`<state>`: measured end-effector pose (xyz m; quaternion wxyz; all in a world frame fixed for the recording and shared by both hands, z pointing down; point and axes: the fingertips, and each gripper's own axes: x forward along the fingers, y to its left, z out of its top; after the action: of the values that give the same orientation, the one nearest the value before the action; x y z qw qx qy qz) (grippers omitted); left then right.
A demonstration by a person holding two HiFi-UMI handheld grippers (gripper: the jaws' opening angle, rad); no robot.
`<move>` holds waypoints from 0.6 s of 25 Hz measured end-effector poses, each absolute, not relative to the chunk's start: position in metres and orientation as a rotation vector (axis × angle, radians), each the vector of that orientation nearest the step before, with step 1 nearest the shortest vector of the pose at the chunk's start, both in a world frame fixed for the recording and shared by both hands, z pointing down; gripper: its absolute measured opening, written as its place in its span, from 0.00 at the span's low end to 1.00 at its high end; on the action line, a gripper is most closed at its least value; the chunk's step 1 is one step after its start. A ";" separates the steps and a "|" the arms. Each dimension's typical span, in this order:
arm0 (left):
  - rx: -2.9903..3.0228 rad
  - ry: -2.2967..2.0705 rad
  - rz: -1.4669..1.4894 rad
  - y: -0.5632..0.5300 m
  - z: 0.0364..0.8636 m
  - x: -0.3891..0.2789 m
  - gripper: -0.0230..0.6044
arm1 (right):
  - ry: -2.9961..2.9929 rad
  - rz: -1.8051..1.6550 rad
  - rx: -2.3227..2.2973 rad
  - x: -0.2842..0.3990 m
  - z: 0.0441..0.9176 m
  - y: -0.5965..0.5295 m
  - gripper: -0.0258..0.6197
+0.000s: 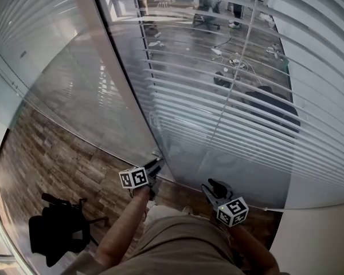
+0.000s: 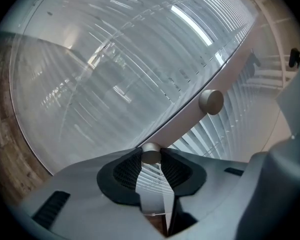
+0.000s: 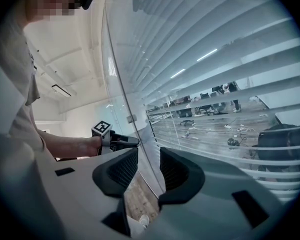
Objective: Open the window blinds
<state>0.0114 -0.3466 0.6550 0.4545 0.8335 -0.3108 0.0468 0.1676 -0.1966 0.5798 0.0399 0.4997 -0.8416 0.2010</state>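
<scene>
- Left gripper view: the left claw (image 2: 151,164) is clamped on a small round knob (image 2: 150,153), with a pad pressing on each side. I take the knob to be what tilts the blinds (image 2: 215,131), which would explain the pinch at its very end, where a twist of the wrist can turn it.
- A second knob (image 2: 211,102) sits further up the same post (image 2: 187,124), and nothing is touching it.
- Head view: the blinds hang behind the glass to the right of the post. They are part-tilted, so the room beyond shows through the gaps. The left pane (image 1: 74,96) looks milky and shut.
- The right claw (image 1: 217,189) hangs low near the glass, its jaws apart and nothing between them. It looks like the spare hand, kept clear of the working one.
- With the gaps this narrow, I'd say the opening is under way and not yet done.
</scene>
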 end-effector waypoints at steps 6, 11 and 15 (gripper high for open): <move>1.921 -0.655 -0.014 -0.345 0.655 0.012 0.25 | -2.580 0.611 1.534 0.170 0.578 -0.195 0.25; 1.881 -0.613 -0.031 -0.347 0.653 0.015 0.25 | -2.582 0.607 1.534 0.172 0.576 -0.197 0.25; 1.888 -0.627 -0.069 -0.345 0.654 0.015 0.25 | -2.581 0.607 1.543 0.173 0.577 -0.194 0.25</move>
<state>0.0152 -0.3447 0.6540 0.5443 0.7956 -0.2642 -0.0291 0.1728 -0.1939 0.5774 0.0370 0.5026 -0.8408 0.1978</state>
